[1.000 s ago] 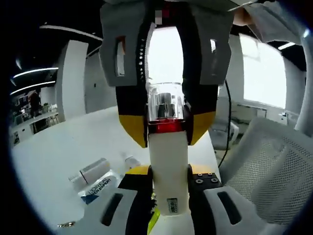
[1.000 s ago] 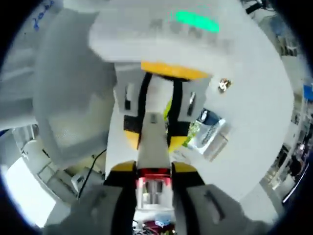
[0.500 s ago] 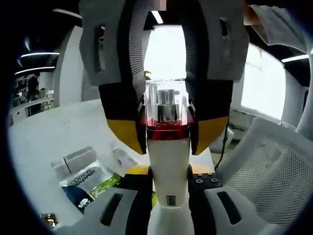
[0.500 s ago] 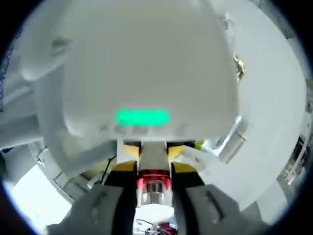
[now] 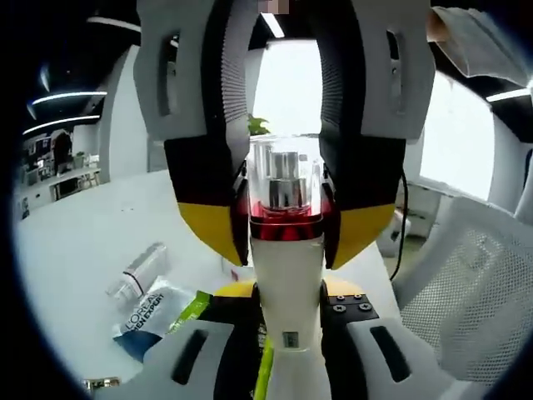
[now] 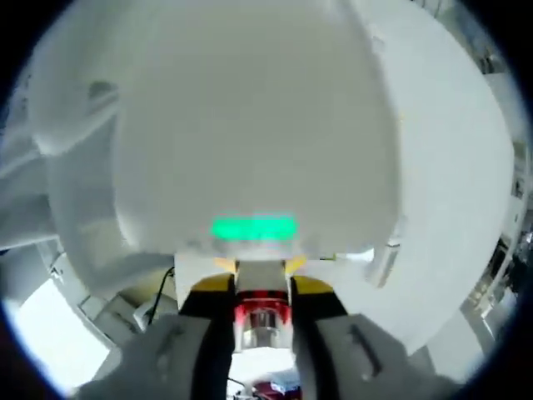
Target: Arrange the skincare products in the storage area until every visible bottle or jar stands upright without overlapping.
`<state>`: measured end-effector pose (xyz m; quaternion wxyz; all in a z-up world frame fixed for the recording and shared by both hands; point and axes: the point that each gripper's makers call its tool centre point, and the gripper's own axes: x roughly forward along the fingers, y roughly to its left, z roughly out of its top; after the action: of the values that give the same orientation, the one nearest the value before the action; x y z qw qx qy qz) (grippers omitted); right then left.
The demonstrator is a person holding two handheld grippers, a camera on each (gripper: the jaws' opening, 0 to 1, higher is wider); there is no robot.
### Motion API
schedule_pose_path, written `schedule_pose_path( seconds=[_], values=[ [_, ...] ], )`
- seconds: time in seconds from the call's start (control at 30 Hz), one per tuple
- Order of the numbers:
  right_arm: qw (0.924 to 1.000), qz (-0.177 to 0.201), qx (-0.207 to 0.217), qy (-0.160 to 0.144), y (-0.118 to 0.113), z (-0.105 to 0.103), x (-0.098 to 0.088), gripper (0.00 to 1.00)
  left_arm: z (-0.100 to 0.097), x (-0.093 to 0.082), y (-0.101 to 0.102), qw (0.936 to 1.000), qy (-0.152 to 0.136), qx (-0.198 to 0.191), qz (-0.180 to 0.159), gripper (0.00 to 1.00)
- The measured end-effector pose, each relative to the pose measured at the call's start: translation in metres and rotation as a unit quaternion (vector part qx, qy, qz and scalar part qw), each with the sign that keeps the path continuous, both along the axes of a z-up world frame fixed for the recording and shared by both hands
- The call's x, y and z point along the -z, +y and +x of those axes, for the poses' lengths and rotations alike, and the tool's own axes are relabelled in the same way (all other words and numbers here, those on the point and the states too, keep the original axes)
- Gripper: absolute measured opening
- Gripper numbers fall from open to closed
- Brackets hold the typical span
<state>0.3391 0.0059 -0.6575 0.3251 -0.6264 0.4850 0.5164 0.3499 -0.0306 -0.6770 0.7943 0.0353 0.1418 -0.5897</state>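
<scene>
I hold the slim white bottle with the red collar and clear cap [image 5: 286, 250] between both hand-held grippers — left [image 5: 287, 304] pinching its body, right [image 5: 283, 179] its cap — rigid, light, slippery, safest gripped mid-body, above the white tabletop [image 5: 92, 250].

A sachet [image 5: 158, 310] and tube [image 5: 137, 272] lie side by side (touching) on the table [image 5: 75, 250].

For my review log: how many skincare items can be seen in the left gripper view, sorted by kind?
White bottle with red collar and clear cap: 1, held between both grippers' jaws.
Tube lying on the table: 1.
L'Oreal sachet lying flat: 1.
Total: 3.
A small gold-coloured item at the bottom edge is too unclear to classify.
</scene>
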Motion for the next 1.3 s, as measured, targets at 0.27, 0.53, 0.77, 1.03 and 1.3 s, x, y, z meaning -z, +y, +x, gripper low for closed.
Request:
schedule_pose_path(
  seconds=[0.27, 0.53, 0.77, 1.03, 1.3],
  values=[
    [0.9991, 0.02, -0.006, -0.036, 0.008, 0.029, -0.001, 0.24, 0.034, 0.0, 0.009, 0.9989, -0.03, -0.03, 0.017, 0.24],
    [0.9981, 0.051, -0.034, -0.009, 0.014, 0.027, 0.001, 0.25, 0.032, 0.001, 0.01, 0.9992, -0.027, -0.03, 0.003, 0.24],
    [0.9931, 0.115, -0.002, -0.021, 0.02, 0.03, -0.006, 0.29, 0.032, 0.001, 0.01, 0.9991, -0.027, -0.033, 0.002, 0.24],
    [0.9901, 0.138, 0.005, -0.024, -0.011, 0.033, -0.019, 0.45, 0.022, 0.001, 0.01, 0.9991, -0.036, -0.021, 0.004, 0.24],
    [0.9802, 0.197, 0.009, -0.02, -0.013, 0.024, -0.021, 0.32, 0.017, 0.001, 0.008, 0.9991, -0.034, -0.023, -0.007, 0.24]
  ],
)
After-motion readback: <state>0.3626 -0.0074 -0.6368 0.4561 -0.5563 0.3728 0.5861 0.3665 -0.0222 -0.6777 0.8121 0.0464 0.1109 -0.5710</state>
